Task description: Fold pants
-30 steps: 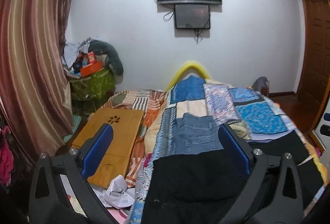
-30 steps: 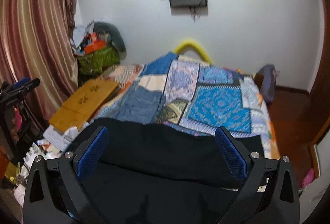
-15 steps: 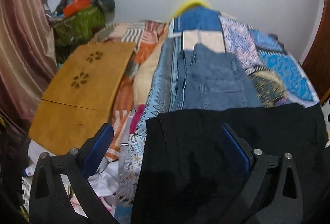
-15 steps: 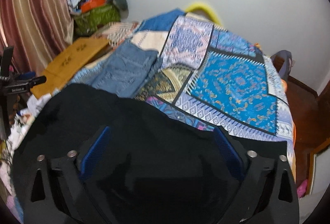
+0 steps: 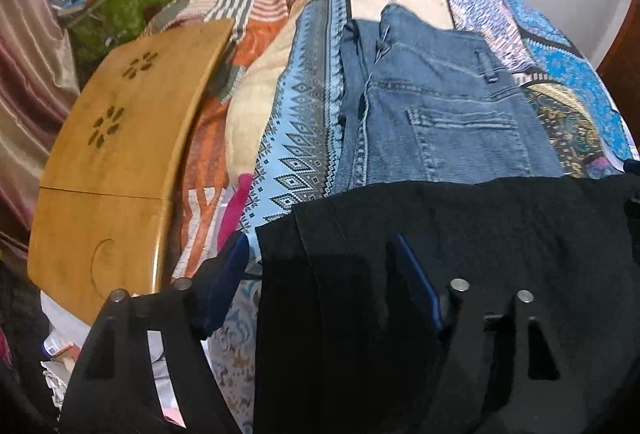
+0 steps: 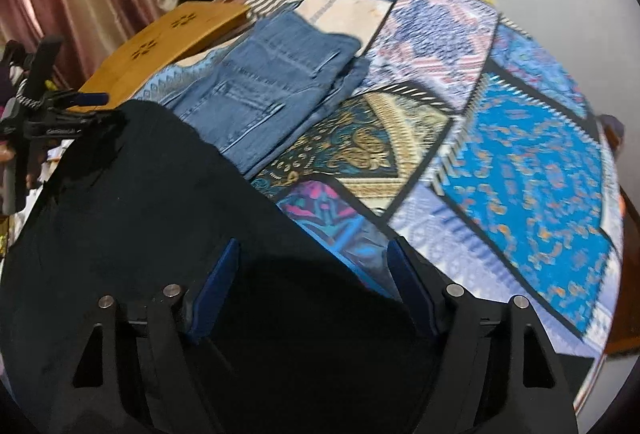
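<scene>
Left tongs [image 5: 316, 282]: jaws closing, straddling the black pants' [image 5: 480, 234] side edge, not yet pinching.
Right tongs [image 6: 312, 286]: closing over their other edge.
Pants: spread on bed [image 6: 540, 162], near folded jeans [image 5: 440, 106].
Risk: one side could miss, skewing the fold.

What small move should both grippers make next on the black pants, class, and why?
Probably finish closing on the cloth. Both sets of jaws are closing: the left gripper straddles the left edge of the black pants, and the right gripper has their right edge between its pads, though neither visibly pinches yet. The folded jeans lie beyond, out of the way.
</scene>
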Demonstrator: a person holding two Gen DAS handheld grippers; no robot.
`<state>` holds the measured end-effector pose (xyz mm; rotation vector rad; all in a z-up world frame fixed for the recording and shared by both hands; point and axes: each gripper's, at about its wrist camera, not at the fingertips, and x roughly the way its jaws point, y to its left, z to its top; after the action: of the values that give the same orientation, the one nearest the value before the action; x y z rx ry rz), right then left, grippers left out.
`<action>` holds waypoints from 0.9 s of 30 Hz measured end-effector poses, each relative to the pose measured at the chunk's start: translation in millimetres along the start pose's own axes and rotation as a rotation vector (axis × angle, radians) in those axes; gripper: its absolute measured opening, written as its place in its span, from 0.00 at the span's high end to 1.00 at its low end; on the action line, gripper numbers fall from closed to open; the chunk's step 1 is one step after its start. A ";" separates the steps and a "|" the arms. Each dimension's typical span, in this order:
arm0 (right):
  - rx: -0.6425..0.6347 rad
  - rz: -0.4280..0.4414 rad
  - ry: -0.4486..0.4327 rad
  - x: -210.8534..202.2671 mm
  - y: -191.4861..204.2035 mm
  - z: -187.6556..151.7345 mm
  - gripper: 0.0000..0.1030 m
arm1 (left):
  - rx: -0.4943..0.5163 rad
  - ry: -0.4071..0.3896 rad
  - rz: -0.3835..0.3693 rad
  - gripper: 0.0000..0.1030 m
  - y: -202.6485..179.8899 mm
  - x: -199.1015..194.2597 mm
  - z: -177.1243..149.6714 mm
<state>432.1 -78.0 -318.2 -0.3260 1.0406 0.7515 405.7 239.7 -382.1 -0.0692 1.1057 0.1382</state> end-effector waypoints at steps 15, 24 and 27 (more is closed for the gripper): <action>0.027 0.088 -0.020 -23.0 14.5 -13.4 0.93 | -0.020 -0.017 -0.080 0.78 -9.2 -21.3 1.8; 0.010 0.027 -0.157 -88.8 43.3 -26.6 0.93 | 0.046 -0.148 -0.068 0.80 -17.6 -121.9 -18.2; 0.000 0.014 -0.186 -109.9 55.7 -34.1 0.93 | 0.071 -0.181 -0.059 0.80 -19.8 -152.9 -31.5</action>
<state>339.1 -102.5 -233.9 -0.2440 0.8678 0.7798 313.2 204.5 -259.7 -0.0256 0.9257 0.0511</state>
